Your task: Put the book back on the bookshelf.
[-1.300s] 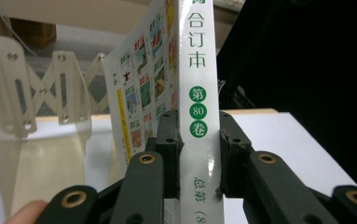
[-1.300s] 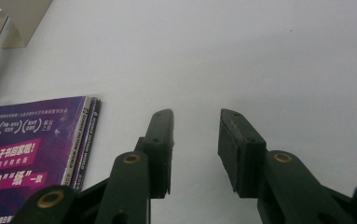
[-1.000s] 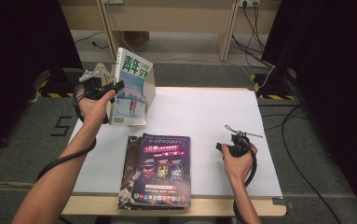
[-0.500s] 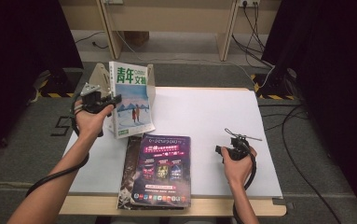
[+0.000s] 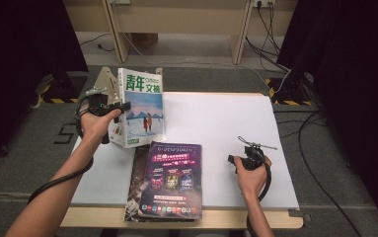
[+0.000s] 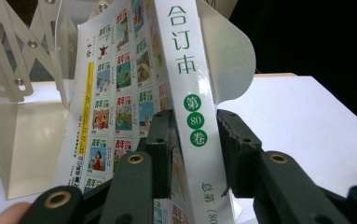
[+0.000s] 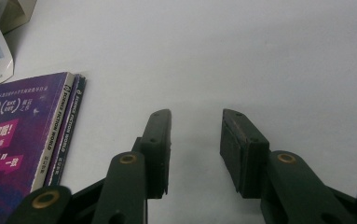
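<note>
The thick book (image 5: pixel 141 108) with the white and green cover stands upright at the far left of the white table (image 5: pixel 226 123), its front cover, a pale blue winter scene under large green characters, facing the person. In the left gripper view its white spine (image 6: pixel 192 107) with green characters rises between the two black jaws, and its back cover of small pictures turns toward a white folding stand (image 6: pixel 13 70) just behind it, whose curved plate shows past the spine on the other side. The left gripper (image 5: pixel 122 105) meets the book at its left edge in the high view, held level by the left hand (image 5: pixel 97 123). Its jaws have just been opening; the spine is between them, the left pad close against the cover and a narrow gap showing at the right pad, so the book no longer looks pinched. Just in front of the book, nearer the person, a stack of purple magazines (image 5: pixel 169 180) lies flat, its near edge at the table's front edge. Well to the right, the right gripper (image 7: pixel 195 140) rests low over bare table, its jaws apart with nothing between them, the magazines' spines off to its left.
</note>
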A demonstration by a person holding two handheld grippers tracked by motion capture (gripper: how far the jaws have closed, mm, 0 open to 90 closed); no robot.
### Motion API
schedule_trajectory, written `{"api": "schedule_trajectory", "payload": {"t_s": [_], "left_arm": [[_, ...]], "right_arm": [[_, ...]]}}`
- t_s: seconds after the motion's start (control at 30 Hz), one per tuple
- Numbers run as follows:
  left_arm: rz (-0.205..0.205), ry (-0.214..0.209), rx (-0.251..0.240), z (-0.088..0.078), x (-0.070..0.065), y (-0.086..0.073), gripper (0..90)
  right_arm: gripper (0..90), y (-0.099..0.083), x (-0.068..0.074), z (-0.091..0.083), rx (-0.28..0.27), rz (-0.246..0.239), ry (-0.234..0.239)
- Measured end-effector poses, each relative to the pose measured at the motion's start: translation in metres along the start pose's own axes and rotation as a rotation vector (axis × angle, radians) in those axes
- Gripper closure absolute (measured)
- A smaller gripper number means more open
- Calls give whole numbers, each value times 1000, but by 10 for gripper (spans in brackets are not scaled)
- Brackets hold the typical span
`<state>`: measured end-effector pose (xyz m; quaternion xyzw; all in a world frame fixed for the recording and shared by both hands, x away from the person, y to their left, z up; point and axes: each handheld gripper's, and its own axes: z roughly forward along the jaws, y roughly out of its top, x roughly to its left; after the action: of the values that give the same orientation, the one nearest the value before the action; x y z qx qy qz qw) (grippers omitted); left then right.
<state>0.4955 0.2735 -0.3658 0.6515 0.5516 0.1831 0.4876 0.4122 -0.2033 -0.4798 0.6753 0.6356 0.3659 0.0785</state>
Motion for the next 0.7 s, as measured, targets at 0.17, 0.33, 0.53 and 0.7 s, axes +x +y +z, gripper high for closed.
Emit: {"api": "schedule_trajectory", "payload": {"t_s": [0.17,0.33,0.53,0.7], "left_arm": [[-9,-4,32,5,-1,6,666],[-20,-6,43,8,-3,10,655],[-33,18,61,13,-3,13,612],[-58,42,51,17,-4,18,548]], "right_arm": [[630,0,-1,0,-1,1,3],[627,0,0,-1,-1,1,4],[622,0,-2,0,-7,5,8],[616,0,-2,0,-8,6,10]]}}
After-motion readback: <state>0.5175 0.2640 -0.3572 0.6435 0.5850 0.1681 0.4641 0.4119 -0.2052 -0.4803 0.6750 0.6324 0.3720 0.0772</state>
